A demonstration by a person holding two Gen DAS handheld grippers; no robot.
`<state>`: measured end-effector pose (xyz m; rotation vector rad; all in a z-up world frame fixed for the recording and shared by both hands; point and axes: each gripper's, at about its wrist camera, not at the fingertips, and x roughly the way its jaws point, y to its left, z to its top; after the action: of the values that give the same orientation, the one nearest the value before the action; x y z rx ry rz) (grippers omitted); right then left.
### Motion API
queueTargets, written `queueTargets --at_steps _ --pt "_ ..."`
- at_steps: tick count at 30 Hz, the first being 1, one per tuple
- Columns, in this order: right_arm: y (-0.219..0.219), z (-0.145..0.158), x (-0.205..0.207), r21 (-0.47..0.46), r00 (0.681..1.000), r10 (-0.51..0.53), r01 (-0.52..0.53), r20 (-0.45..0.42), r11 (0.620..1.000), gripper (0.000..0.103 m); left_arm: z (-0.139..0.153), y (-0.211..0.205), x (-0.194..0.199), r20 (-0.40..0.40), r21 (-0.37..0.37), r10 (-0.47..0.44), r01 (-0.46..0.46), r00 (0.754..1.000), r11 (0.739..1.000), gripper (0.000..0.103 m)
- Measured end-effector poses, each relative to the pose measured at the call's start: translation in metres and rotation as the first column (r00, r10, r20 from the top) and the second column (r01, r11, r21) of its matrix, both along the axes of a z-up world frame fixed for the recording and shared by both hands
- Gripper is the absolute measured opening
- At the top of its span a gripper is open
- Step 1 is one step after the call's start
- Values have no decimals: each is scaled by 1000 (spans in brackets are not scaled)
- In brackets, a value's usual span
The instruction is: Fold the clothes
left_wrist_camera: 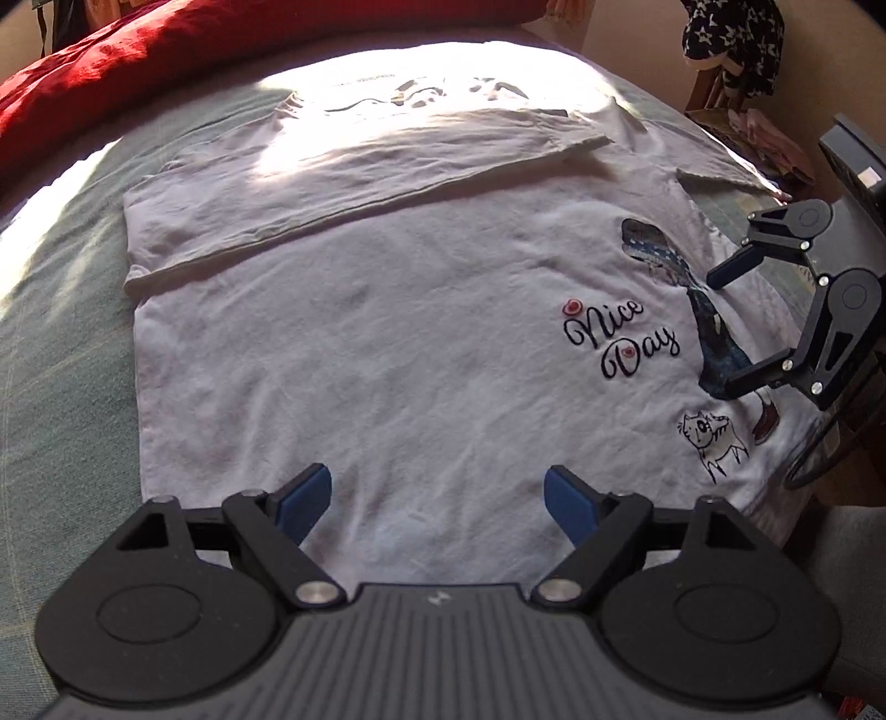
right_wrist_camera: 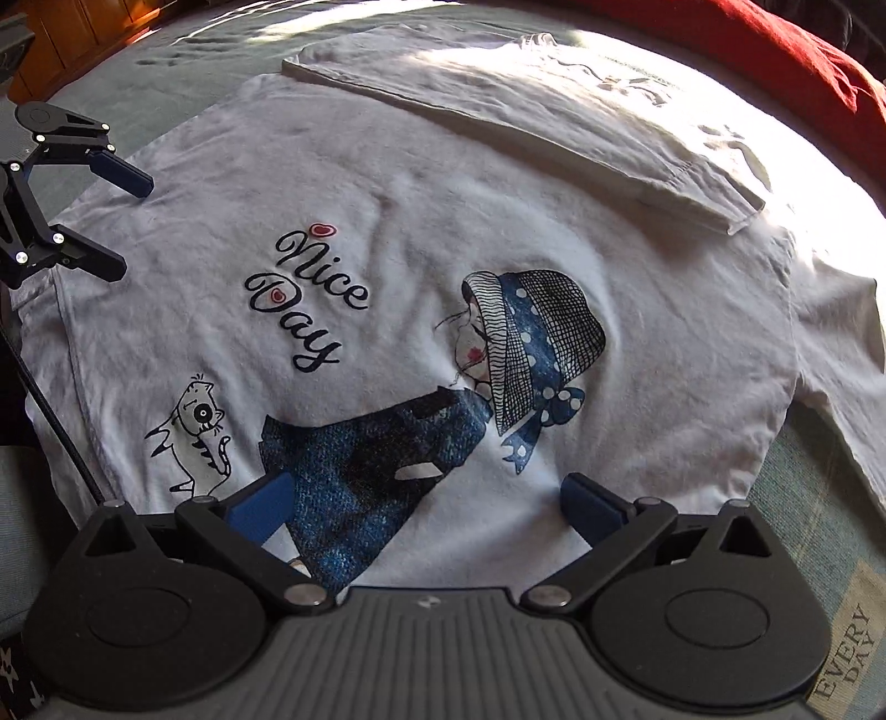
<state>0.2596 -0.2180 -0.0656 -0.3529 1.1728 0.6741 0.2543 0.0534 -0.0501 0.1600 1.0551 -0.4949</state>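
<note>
**One side folded, the near side waiting**

The white T-shirt (left_wrist_camera: 387,343) lies print-up across the green bedspread (left_wrist_camera: 61,310), with its far side already turned in: a long flap (left_wrist_camera: 343,177) rests over the body, its hem edge running straight along the cloth. The near side and the sleeve (right_wrist_camera: 836,354) at the right wrist view's edge are still spread flat, so the job stands, by my reading, at about the halfway fold.

The left gripper (left_wrist_camera: 437,501) hovers over the plain lower cloth with its blue pads apart and nothing between them. The right gripper (right_wrist_camera: 426,501) hangs the same way, jaws spread and empty, above the denim-blue printed figure (right_wrist_camera: 376,465).

The next move likely calls for pinching the near edge at two points and carrying it over to meet the flap (thin jersey sags if held at only one point). The fabric looks soft, lightly wrinkled and limp; the red quilt (left_wrist_camera: 166,50) behind is puffy.
</note>
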Motion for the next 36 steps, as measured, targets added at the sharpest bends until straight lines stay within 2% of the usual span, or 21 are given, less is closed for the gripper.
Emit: queueTargets --at_steps 1,4,6,8,10,12,14,17,18,21,25,26,28,30,32,36 --pt "-1 2 4 5 1000 2 -2 -24 1000 103 3 -3 8 15 -9 4 -4 1000 1000 84" --pt "-17 16 24 122 991 -81 95 -111 988 103 12 -13 32 53 -37 15 -13 998 999 84" --pt "-30 30 42 196 982 -155 173 -106 965 103 13 -19 47 51 -74 38 -34 998 997 84" --pt "-46 43 64 267 973 -221 229 -60 936 103 11 -24 59 43 -92 64 -60 997 994 84" --pt "-67 50 88 319 950 -312 300 -15 899 103 7 -29 67 28 -104 81 -78 996 992 84" --pt "-95 49 116 378 910 -414 374 30 847 103 3 -33 71 8 -113 93 -92 996 989 84" --pt "-123 42 147 427 856 -515 449 47 785 103 -3 -37 74 -18 -117 103 -104 995 988 84" --pt "-159 22 184 533 809 -586 517 -50 669 103 -9 -43 78 -36 -112 111 -114 993 987 84" --pt "-166 17 191 549 794 -604 536 -70 641 103 -10 -45 79 -40 -109 112 -116 993 987 84" --pt "-181 -4 206 548 741 -665 598 -98 585 103 -15 -51 83 -53 -105 109 -114 993 988 84" --pt "-205 -25 212 508 647 -758 682 -82 527 103 -15 -56 87 -54 -98 107 -112 993 989 84" --pt "-211 -23 210 515 628 -773 695 -94 502 103 -14 -56 88 -52 -99 104 -109 993 989 84" --pt "-209 -11 204 499 610 -788 710 -82 498 103 -14 -57 91 -52 -98 101 -105 994 990 84" --pt "-200 7 195 527 634 -771 677 -61 514 103 -14 -56 93 -50 -96 105 -110 993 989 84" --pt "-185 21 190 550 673 -739 633 -42 545 103 -15 -56 96 -48 -98 111 -116 993 988 84" --pt "-154 22 193 525 709 -705 607 -19 596 103 -14 -54 97 -25 -84 125 -127 992 988 84"
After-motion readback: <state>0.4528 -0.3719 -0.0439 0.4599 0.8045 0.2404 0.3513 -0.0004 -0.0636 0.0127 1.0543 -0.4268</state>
